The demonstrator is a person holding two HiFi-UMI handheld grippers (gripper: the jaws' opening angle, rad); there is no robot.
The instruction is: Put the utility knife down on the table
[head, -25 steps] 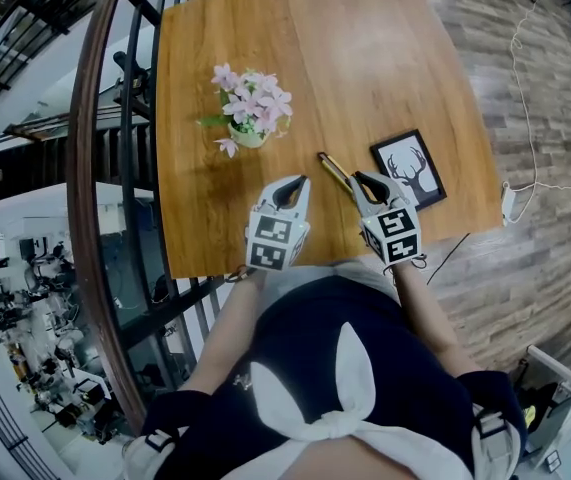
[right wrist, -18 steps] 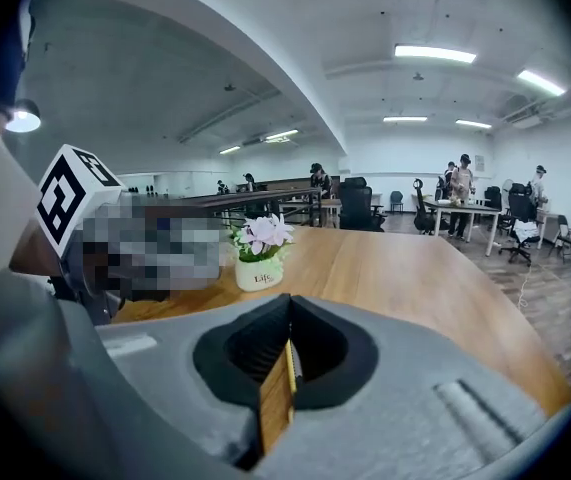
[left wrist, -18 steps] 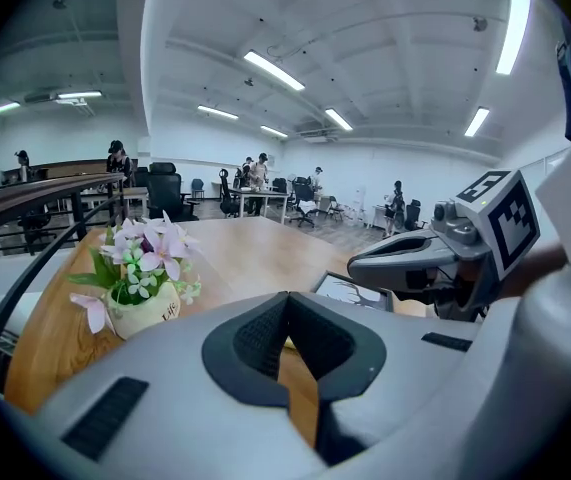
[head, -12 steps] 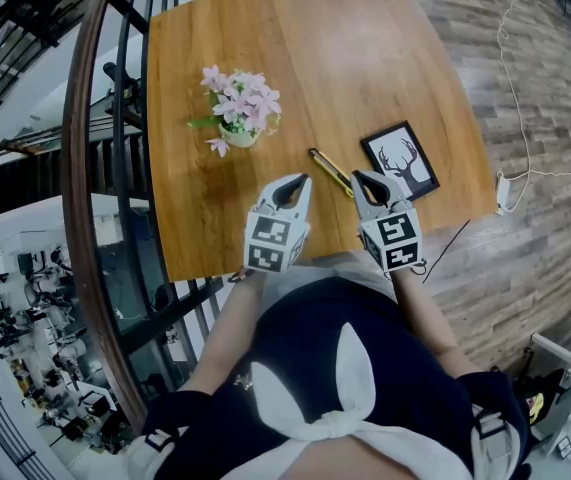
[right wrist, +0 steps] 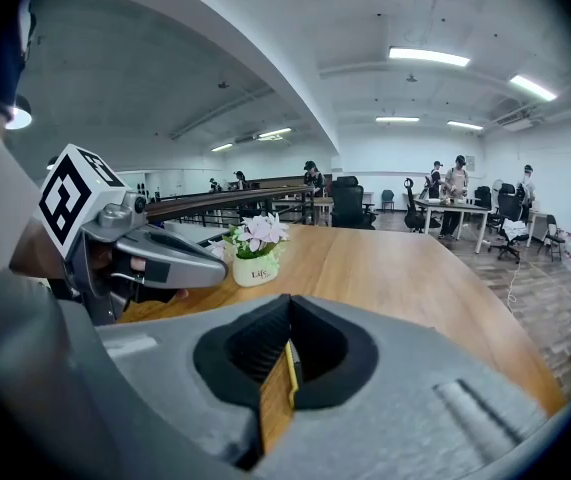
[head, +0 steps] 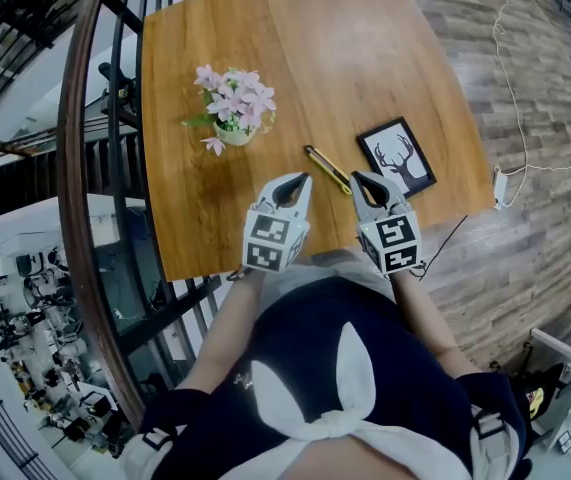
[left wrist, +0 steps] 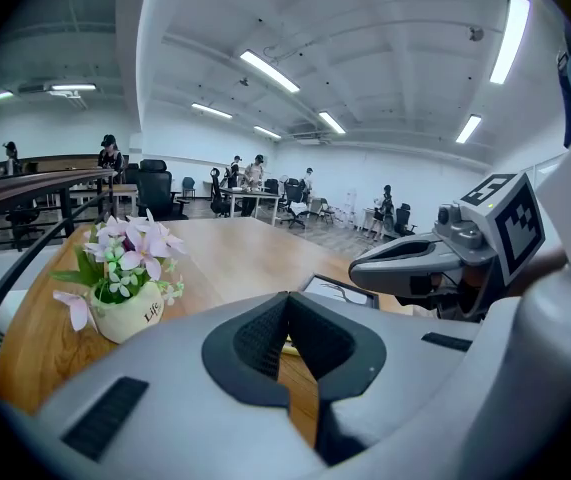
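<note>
**Knife down, both jaws empty**

The slim yellow-and-black utility knife (head: 327, 168) lies flat on the wooden surface (head: 365, 58), between my two tips. My right hand-held gripper (head: 357, 178) is closed on nothing, and so is the left hand-held gripper (head: 303, 179). The knife looks light, rigid, probably slick. I'd pinch mid-handle.

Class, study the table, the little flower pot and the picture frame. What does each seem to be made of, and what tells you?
Table: wood or wood-look laminate, smooth, light sheen; grain streaks run along it.
Flower pot: probably glazed ceramic; cream, rounded, glossy.
Picture frame: black, matte border, wood or plastic; cannot tell which.
</note>
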